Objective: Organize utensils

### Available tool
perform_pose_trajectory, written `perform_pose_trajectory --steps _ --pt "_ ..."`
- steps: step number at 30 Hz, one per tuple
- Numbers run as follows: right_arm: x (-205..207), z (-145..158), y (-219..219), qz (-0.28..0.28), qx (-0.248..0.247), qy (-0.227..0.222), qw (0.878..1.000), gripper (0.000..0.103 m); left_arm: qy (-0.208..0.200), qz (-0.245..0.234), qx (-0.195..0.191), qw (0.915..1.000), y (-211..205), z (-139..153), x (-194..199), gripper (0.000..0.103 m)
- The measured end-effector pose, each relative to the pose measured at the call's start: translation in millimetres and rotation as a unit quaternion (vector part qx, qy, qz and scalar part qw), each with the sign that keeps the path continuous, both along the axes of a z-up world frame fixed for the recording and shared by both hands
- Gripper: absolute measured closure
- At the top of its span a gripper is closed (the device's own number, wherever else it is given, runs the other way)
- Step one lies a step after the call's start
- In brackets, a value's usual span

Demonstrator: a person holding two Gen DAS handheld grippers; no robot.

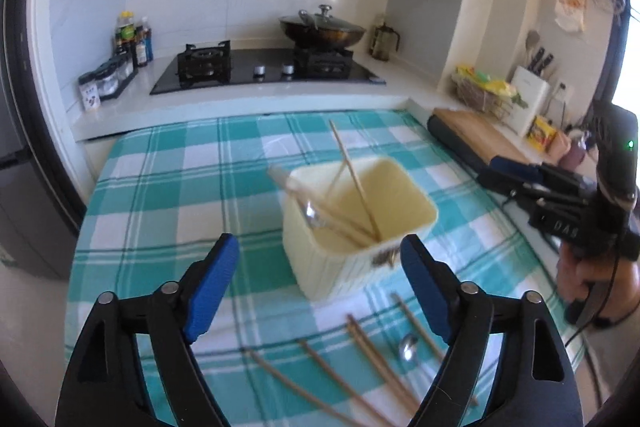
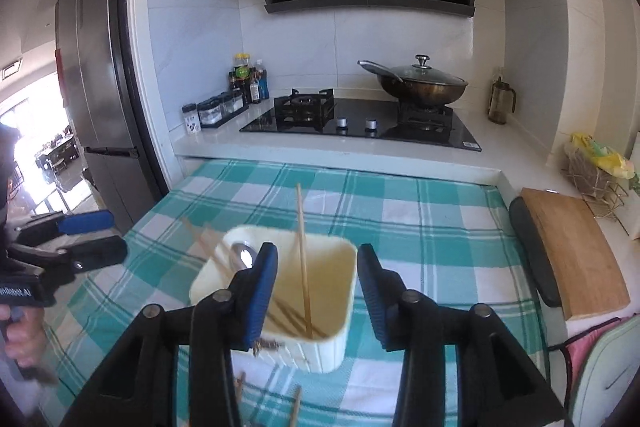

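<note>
Both grippers, left gripper point(image 1: 320, 255) and right gripper point(image 2: 317, 267), are held apart and empty above the cream bin point(image 1: 328, 263); chopsticks point(image 1: 362, 195) and a spoon point(image 1: 314, 217) are stood inside it.

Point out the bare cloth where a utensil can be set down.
Free: checked cloth left of the cream bin, and the strip between bin and stove counter. Crowded: near edge, with loose chopsticks and a spoon.
</note>
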State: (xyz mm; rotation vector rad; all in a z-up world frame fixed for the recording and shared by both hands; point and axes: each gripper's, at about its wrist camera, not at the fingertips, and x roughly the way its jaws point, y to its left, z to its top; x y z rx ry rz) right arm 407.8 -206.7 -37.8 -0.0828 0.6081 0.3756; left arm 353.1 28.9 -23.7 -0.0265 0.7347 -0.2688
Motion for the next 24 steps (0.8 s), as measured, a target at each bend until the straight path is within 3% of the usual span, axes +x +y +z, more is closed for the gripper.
perform_pose_trajectory --steps 5,7,10,16,19,21,24 --pt "-70.7 -77.3 -45.1 0.011 -0.05 0.06 0.997 0.055 0.074 0.044 0.055 0.9947 23.8 -85.4 -60.1 0.009" --pt "-101.0 -116.0 -61.9 -0.006 -0.084 0.085 0.993 0.055 0.083 0.071 0.051 0.9927 30.7 -116.0 -79.2 0.009" --pt "-136.3 -158.4 -87.8 -0.045 -0.079 0.125 0.988 0.055 0.086 0.103 0.048 0.9898 35.2 -149.4 -92.4 0.009" --pt "-161.0 -187.3 -114.0 -0.117 -0.031 0.142 0.982 0.055 0.088 0.161 0.047 0.982 42.4 -185.5 -89.6 0.009" --pt "-160.8 -185.8 -111.8 -0.125 -0.037 0.139 0.982 0.054 0.099 0.16 0.054 0.9806 41.5 -189.9 -81.9 0.008" --pt "-159.7 -187.9 -111.8 -0.125 -0.037 0.143 0.981 0.05 0.11 0.149 0.06 0.9808 38.6 -193.9 -75.8 0.0" --pt "-156.9 -189.3 -108.8 -0.124 -0.042 0.145 0.981 0.047 0.109 0.144 0.064 0.9814 35.6 -195.4 -72.4 0.0"
